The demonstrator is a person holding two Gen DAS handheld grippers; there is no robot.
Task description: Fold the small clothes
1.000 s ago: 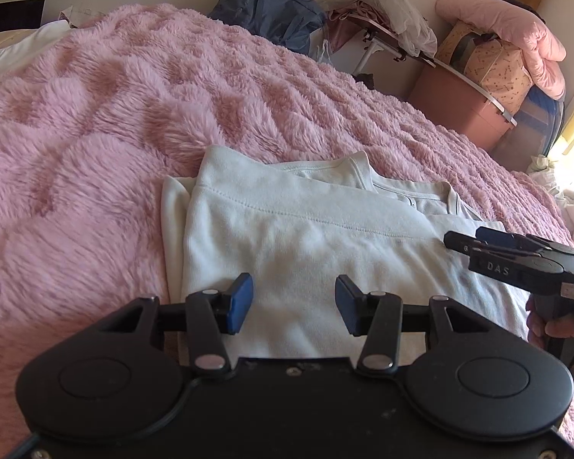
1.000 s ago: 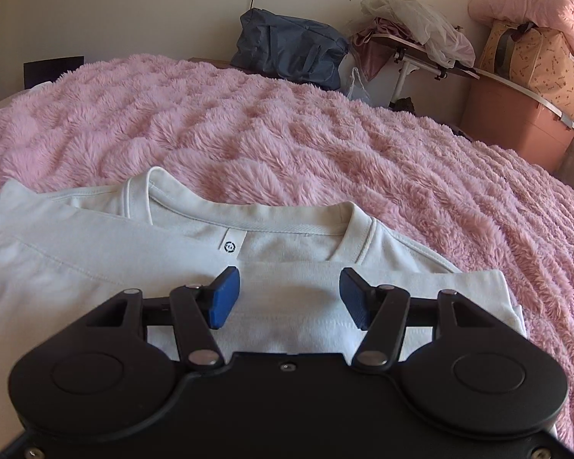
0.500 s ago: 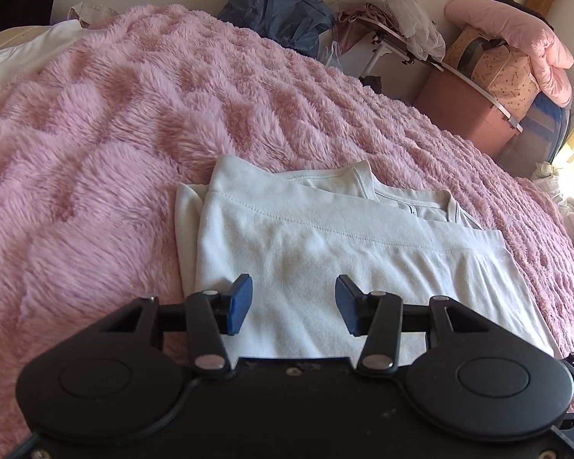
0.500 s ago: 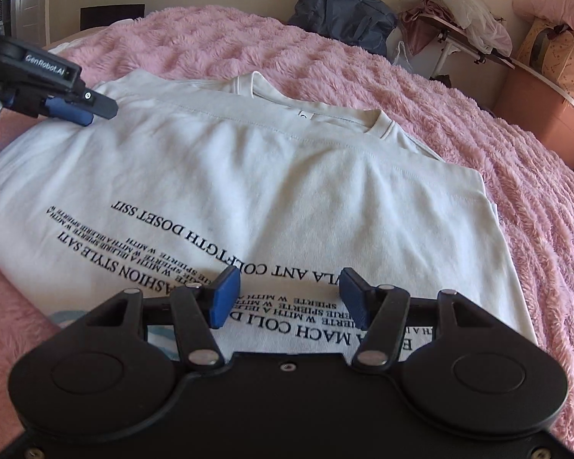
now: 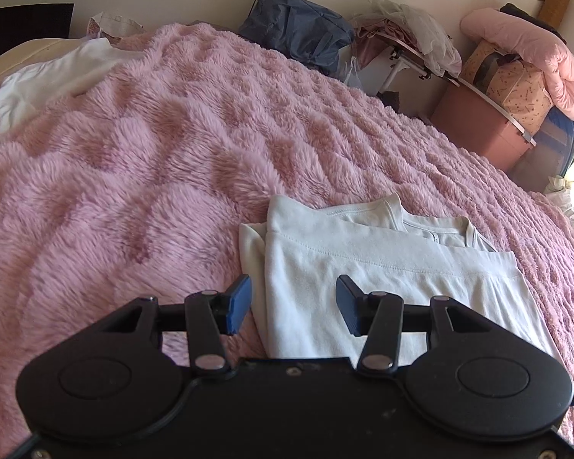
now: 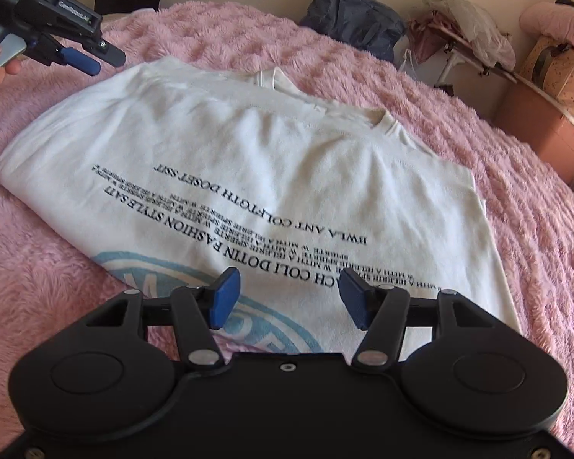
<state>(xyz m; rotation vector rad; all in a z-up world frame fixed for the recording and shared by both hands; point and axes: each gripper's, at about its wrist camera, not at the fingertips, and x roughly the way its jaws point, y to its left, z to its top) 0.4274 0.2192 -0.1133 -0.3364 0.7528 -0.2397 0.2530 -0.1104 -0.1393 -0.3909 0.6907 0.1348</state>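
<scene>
While above shirt (image 6: 248, 160), both tools agape, empty.

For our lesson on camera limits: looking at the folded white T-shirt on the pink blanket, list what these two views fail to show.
- Right wrist view: the T-shirt's near edge and most of its blue round print are hidden behind the right hand-held gripper.
- Left wrist view: the T-shirt's printed text faces away from the camera; the left hand-held gripper covers the near edge.
- Right wrist view: the smallest print lines are too small to read.
</scene>
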